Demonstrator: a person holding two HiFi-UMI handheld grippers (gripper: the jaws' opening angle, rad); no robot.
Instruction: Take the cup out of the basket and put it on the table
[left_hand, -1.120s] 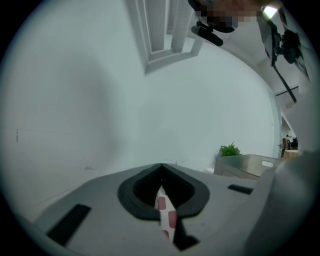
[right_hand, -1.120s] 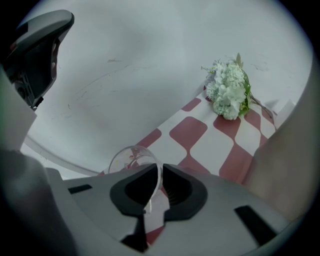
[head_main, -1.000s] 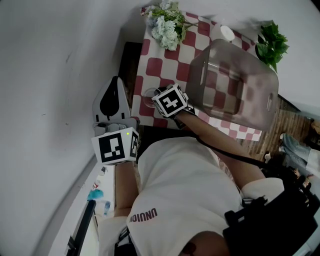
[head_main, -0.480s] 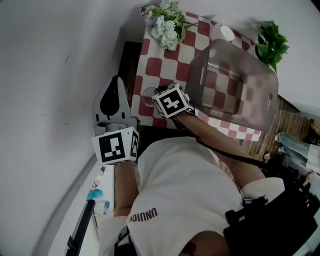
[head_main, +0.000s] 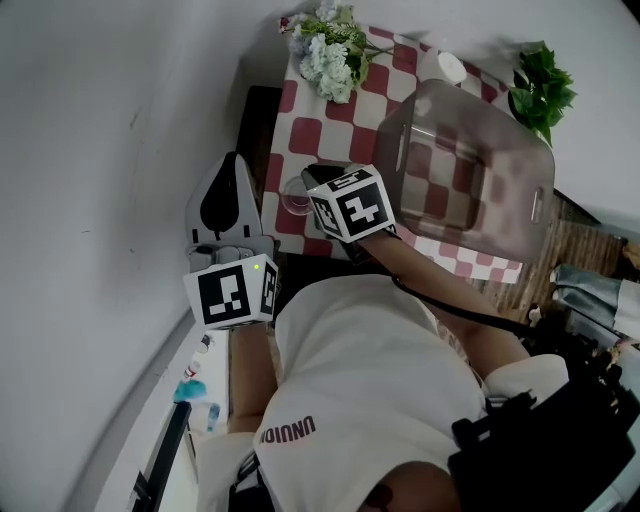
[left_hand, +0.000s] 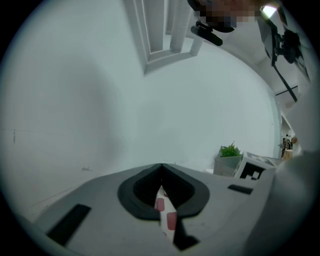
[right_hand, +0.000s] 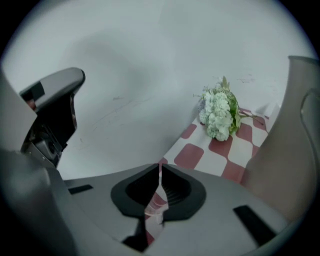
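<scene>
Now my right gripper (head_main: 313, 177), jaws together, hangs beside the cup (head_main: 296, 197) on the table (head_main: 310, 135) (my left gripper (head_main: 232, 165) is closed too).

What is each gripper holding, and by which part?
Left gripper: nothing, jaws together. Right gripper: jaws shut at the cup on the table; whether they pinch its rim cannot be told.

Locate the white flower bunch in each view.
Head view: flower bunch at top centre, on the checked tablecloth.
Left gripper view: not in it.
Right gripper view: flower bunch right of centre.
Shared landmark: the checked tablecloth, in all three.
</scene>
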